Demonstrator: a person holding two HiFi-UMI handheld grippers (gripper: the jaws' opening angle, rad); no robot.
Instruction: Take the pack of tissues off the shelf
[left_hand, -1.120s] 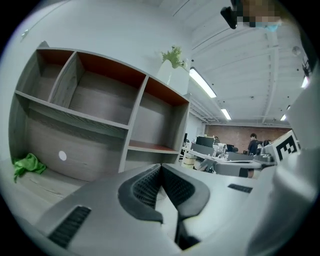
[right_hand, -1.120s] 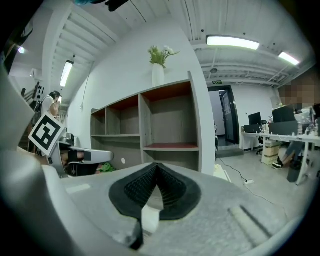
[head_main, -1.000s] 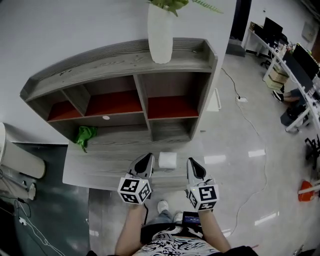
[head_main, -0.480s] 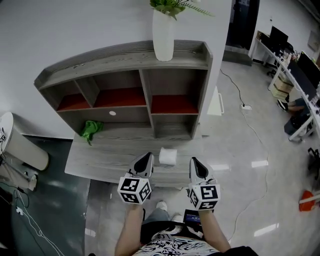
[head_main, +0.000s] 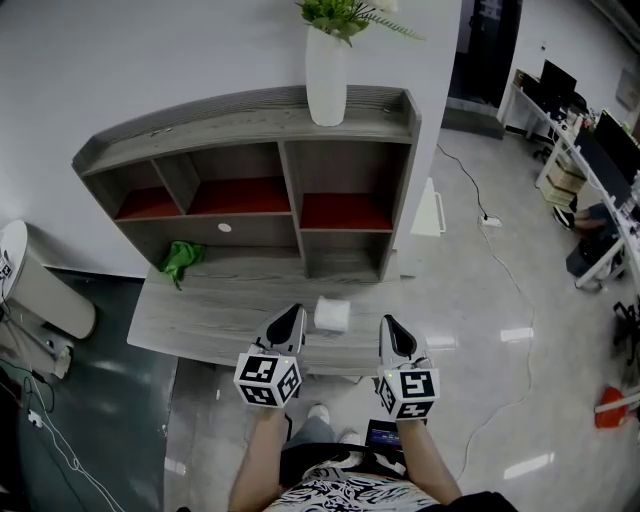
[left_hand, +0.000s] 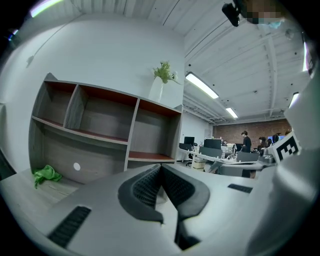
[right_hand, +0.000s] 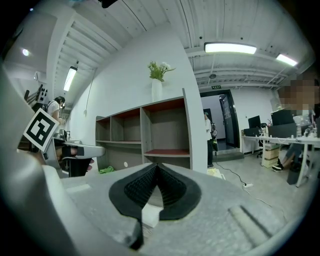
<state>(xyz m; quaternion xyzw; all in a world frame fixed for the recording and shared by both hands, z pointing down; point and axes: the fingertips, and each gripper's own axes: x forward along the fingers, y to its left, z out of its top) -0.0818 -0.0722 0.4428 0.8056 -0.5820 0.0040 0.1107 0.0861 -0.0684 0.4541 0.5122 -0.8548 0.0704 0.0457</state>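
Left hand-held gripper (left_hand: 160, 169) is clenched: its two dark ribbed pads press together at the tips with nothing between them. The right hand-held gripper (right_hand: 158, 167) is clenched the same way, pads meeting at the tips and gripping nothing. In the head view both are held side by side just off the front edge of the bench (head_main: 200, 325), each with its marker cube toward the person, jaws pointing at the shelf (head_main: 250, 125).

The pack of tissues (head_main: 333, 314) is a small white block lying on the bench, not in the shelf. It sits close to the front edge, right of the middle, between the two sets of jaws and slightly beyond their tips. Neither hand-held gripper touches it.

The shelf is grey wood and stands along the back edge of the bench. Its upper row has three bays with red floors, and below them are a wide bay on the left and a smaller one on the right. A small white disc (head_main: 224, 227) shows on the back panel of the wide lower bay. A tall white vase (head_main: 327, 75) with green stems stands upright on the top board, right of the middle. A crumpled green cloth (head_main: 180, 260) lies on the bench near its back left corner, at the foot of the shelf.

To the right of the bench, a cable (head_main: 490, 260) trails over the glossy floor (head_main: 470, 340).
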